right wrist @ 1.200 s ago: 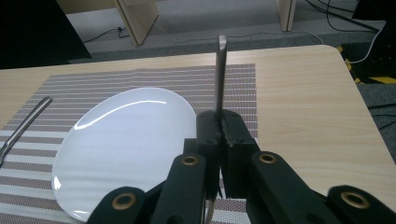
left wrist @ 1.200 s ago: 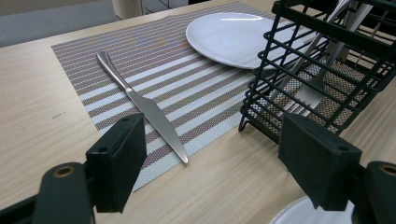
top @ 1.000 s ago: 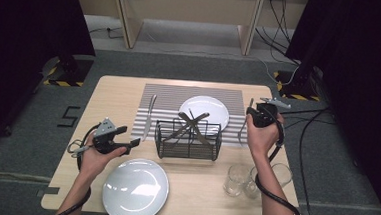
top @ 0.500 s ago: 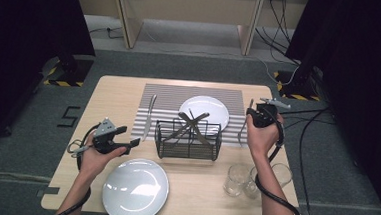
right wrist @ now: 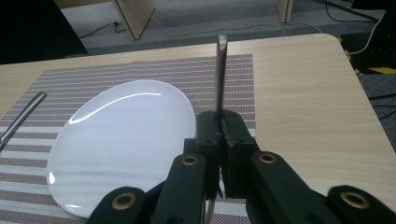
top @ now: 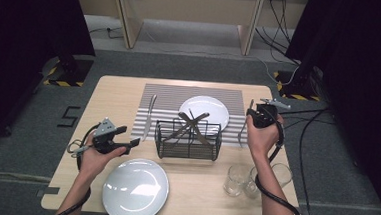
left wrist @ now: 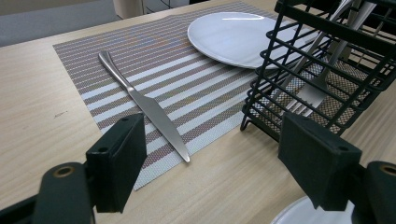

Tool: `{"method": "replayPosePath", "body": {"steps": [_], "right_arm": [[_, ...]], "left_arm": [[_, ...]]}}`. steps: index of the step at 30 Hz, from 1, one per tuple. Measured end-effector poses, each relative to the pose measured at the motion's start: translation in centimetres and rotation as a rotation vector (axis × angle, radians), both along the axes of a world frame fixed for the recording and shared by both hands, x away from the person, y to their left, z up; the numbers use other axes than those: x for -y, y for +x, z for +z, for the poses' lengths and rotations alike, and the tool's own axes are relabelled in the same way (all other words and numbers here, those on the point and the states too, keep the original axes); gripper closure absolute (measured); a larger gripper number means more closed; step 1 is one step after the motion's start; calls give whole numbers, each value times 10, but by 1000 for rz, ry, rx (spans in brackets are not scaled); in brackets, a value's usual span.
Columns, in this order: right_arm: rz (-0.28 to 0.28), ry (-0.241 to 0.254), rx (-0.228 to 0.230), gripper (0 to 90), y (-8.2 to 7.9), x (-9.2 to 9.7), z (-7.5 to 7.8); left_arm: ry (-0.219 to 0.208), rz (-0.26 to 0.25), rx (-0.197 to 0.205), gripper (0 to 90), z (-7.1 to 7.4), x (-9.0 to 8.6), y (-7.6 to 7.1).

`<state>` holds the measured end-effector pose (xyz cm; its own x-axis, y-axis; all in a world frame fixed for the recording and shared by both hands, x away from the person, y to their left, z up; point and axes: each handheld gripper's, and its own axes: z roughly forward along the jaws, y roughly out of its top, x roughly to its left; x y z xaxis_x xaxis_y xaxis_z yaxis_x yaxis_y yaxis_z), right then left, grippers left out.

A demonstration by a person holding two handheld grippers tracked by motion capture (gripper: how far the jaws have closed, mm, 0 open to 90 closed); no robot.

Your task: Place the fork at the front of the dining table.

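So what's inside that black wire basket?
Inside the black wire basket lean crossed pieces of silver cutlery; a fork's tines show through the wires. The basket hides their lower ends from above.

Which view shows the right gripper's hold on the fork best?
The right gripper view: the right gripper is shut on the fork handle, seen up close. The high view shows the fork small beside the placemat.
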<state>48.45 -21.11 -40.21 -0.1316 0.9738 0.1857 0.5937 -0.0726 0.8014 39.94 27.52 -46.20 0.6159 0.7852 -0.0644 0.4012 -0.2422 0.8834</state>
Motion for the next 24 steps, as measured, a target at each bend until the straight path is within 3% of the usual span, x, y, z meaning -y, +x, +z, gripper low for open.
{"method": "replayPosePath", "body": {"steps": [24], "right_arm": [[-8,-3,-16,872,10,-3,-2]], "left_arm": [[1,-2,-1,234,0,0,0]]}}
